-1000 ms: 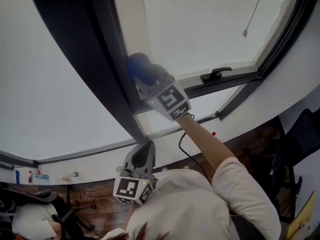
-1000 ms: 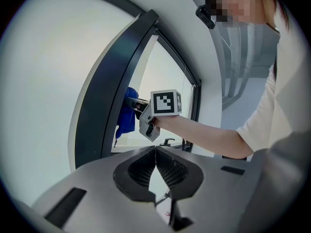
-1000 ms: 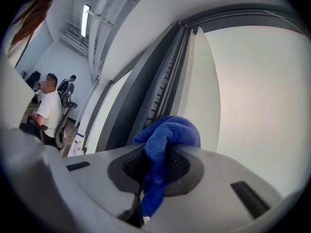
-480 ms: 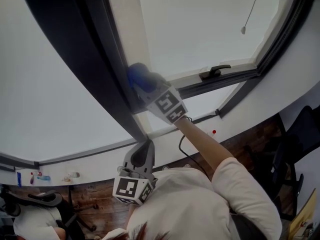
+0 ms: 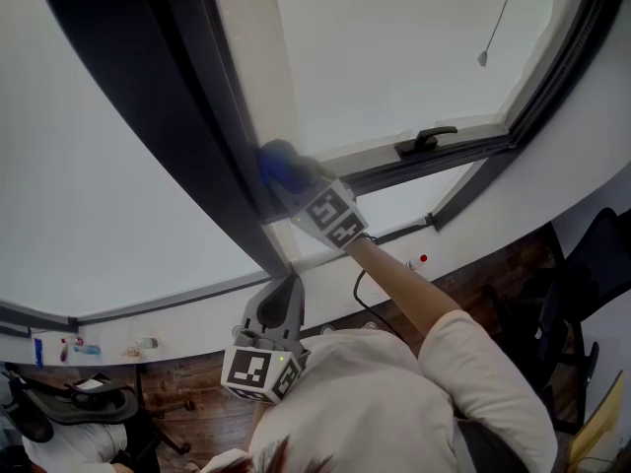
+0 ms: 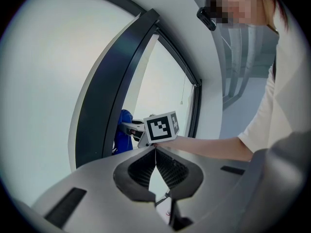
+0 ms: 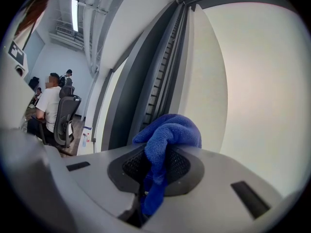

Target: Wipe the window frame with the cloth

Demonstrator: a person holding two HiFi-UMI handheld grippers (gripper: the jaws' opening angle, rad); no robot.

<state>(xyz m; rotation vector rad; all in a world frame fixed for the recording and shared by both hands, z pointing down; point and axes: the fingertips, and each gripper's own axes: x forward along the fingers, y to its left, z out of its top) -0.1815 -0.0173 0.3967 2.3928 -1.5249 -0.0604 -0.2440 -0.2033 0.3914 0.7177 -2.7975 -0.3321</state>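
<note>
Right gripper (image 7: 154,169) clenches the cloth (image 7: 169,130) against the frame (image 7: 146,86) — only its own view shows this grip. Left gripper (image 6: 155,166) is closed, empty.

One left gripper (image 5: 288,286), one right gripper (image 5: 290,184), one blue cloth (image 5: 277,162), one window handle (image 5: 426,143).

Cloth (image 7: 170,132) blue; window frame (image 5: 187,116) dark grey; marker cube (image 5: 333,217) black-white squares

The window frame (image 5: 187,97) is found unobstructed upward; along the lower rail (image 5: 394,170) rightward, passage is blocked by the handle (image 5: 426,142).
</note>
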